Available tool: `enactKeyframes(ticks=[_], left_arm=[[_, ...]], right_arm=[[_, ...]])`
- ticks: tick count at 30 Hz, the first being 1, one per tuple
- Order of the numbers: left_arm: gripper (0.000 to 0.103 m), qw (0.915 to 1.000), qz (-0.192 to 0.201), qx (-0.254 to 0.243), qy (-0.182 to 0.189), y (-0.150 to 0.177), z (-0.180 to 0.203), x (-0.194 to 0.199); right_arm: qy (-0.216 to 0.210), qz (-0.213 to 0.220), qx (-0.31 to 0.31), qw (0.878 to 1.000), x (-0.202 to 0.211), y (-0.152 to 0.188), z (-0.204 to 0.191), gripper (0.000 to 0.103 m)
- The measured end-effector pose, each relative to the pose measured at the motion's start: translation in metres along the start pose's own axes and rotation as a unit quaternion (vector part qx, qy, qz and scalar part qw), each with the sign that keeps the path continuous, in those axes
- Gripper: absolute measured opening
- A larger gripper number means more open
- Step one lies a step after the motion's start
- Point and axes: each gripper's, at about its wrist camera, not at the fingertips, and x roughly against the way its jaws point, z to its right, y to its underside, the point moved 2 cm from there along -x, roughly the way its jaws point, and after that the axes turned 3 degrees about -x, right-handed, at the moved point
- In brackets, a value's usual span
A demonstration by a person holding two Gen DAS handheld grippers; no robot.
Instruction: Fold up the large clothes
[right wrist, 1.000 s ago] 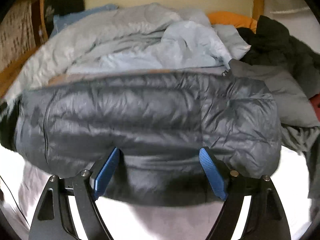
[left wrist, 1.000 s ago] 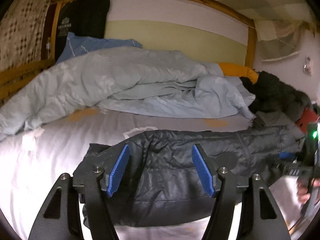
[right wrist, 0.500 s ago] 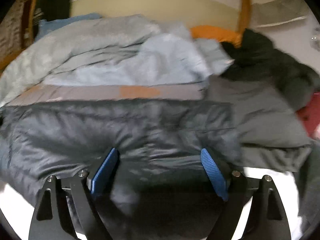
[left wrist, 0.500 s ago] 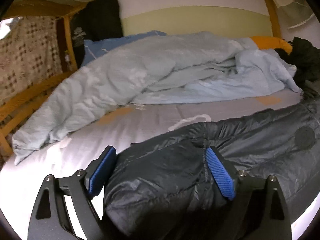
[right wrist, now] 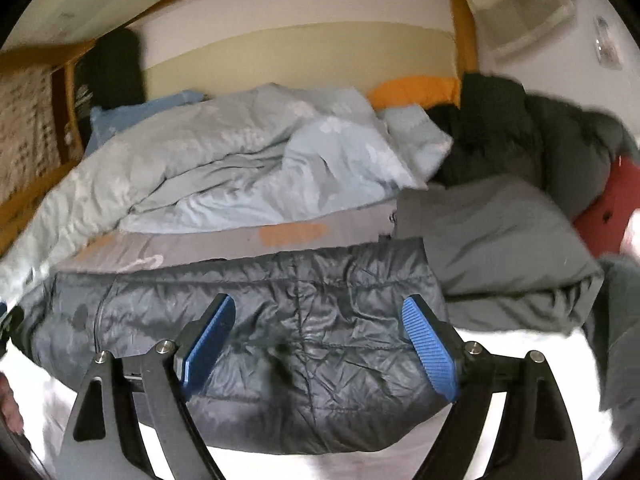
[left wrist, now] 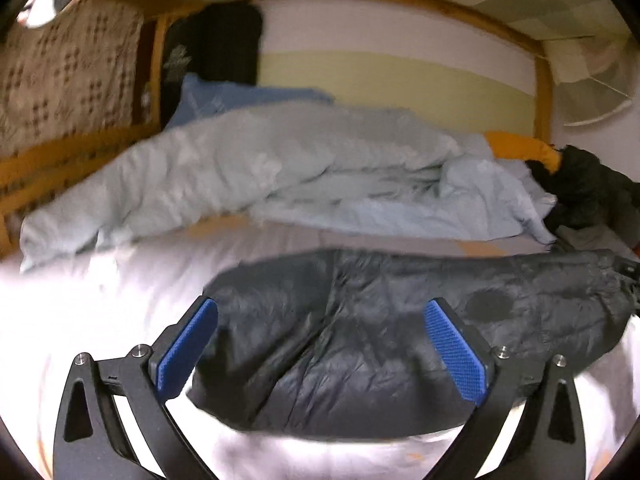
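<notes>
Left wrist view: my left gripper [left wrist: 320,344] has just been opening, gaping empty above the jacket [left wrist: 380,344]; right gripper [right wrist: 320,340] spread too. Jacket lies folded lengthwise; crosswise folding remains.

One dark puffer jacket [left wrist: 400,344], one duvet [left wrist: 280,176].

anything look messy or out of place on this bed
Yes. The light blue duvet lies bunched in a rumpled heap along the far side instead of spread flat, and loose dark clothes are heaped at the right end. The dark puffer jacket in front lies folded in a long strip on the sheet.
</notes>
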Motion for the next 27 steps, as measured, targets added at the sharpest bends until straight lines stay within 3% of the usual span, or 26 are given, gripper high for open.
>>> enactKeyframes(ticks=[4,6,8,10,12,14,15,18,19,23,27], left_arm=[[0.102,0.9956,0.026,0.014,-0.089,0.001,-0.006,0.002],[0.103,0.9960,0.038,0.037,-0.073,-0.004,-0.011,0.009],[0.103,0.9964,0.048,0.048,-0.050,-0.007,-0.011,0.015],[0.103,0.9960,0.056,0.029,-0.063,-0.008,-0.005,0.019],[0.103,0.9935,0.054,-0.011,-0.099,-0.010,0.005,0.019],[0.102,0.9913,0.017,-0.032,-0.127,-0.012,0.011,0.011],[0.102,0.9929,-0.013,-0.022,-0.116,-0.014,0.011,0.006],[0.102,0.9982,-0.046,0.034,0.018,-0.019,0.006,-0.002],[0.102,0.9977,-0.051,0.028,0.034,-0.020,0.007,-0.004],[0.102,0.9991,-0.021,-0.035,0.006,-0.018,0.014,-0.001],[0.102,0.9980,-0.016,-0.047,0.038,-0.016,0.014,0.003]], right_arm=[[0.030,0.031,0.064,0.997,0.012,0.008,-0.015,0.087],[0.093,0.079,0.066,0.990,0.025,0.012,-0.012,0.087],[0.122,0.116,0.056,0.984,0.038,0.013,-0.008,0.088],[0.116,0.134,0.053,0.983,0.047,0.011,-0.003,0.089],[0.102,0.133,0.051,0.984,0.050,0.010,0.000,0.097],[0.096,0.129,0.037,0.986,0.052,0.011,0.005,0.100],[0.088,0.124,0.029,0.988,0.053,0.012,0.008,0.101],[0.082,0.117,0.024,0.990,0.048,0.011,0.009,0.101],[0.078,0.116,0.027,0.990,0.047,0.011,0.008,0.102],[0.047,0.115,0.058,0.991,0.039,0.011,-0.009,0.102],[0.002,0.100,0.053,0.994,0.030,0.012,-0.029,0.102]])
